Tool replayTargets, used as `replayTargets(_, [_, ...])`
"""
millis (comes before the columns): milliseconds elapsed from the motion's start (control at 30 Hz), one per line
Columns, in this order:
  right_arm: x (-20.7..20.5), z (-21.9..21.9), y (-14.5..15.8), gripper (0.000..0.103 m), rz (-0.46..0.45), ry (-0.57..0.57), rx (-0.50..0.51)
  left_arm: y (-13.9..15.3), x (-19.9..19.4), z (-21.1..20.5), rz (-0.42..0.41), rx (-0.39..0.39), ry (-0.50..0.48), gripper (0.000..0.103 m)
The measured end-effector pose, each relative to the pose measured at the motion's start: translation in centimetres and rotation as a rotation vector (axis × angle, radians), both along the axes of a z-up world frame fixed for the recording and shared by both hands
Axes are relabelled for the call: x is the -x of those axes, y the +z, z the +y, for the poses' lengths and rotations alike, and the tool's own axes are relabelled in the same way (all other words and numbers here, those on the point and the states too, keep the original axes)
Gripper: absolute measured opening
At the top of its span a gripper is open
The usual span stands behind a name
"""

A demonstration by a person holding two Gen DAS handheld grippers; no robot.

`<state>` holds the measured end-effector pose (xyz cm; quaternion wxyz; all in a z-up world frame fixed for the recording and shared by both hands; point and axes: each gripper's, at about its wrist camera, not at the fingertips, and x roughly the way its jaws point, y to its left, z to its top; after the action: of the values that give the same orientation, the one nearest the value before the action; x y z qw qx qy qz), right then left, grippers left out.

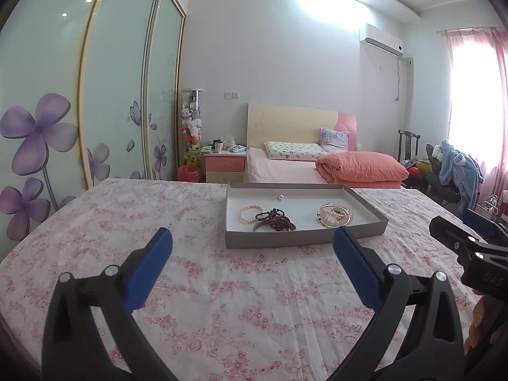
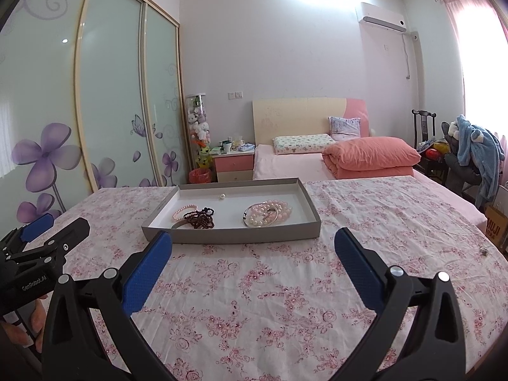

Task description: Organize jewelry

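Note:
A shallow grey tray (image 1: 304, 238) (image 2: 231, 236) lies on the floral tablecloth (image 1: 222, 301). It holds a pink pearl bracelet (image 1: 249, 214) (image 2: 184, 212), dark red bead bracelets (image 1: 277, 220) (image 2: 201, 219), a single loose pearl (image 1: 280, 197) (image 2: 223, 196), and a pile of pale pearl bracelets with a silver bangle (image 1: 335, 216) (image 2: 266, 214). My left gripper (image 1: 252, 238) (image 2: 63, 225) stands open just short of the tray's front wall, holding nothing. To its right my right gripper (image 2: 253, 240) (image 1: 457, 222) is also open and empty. A small silvery piece (image 2: 484, 251) lies on the cloth at the far right.
Behind the table is a bed (image 2: 317, 162) with an orange folded quilt (image 2: 371, 155) and a pink nightstand (image 2: 233, 165). Sliding wardrobe doors (image 2: 111, 95) fill the left side. A chair piled with blue clothing (image 2: 476, 146) and a cardboard box (image 2: 495, 228) stand at the right.

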<state>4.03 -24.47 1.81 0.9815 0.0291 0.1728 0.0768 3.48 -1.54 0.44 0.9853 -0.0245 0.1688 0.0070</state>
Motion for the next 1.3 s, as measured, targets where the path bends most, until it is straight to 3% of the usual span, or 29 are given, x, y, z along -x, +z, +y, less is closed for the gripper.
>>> replayTargets(1300, [0.46, 0.33, -0.29, 0.101, 0.009, 0.000, -0.001, -0.73, -0.28, -0.37, 0.022, 0.008, -0.009, 0.099])
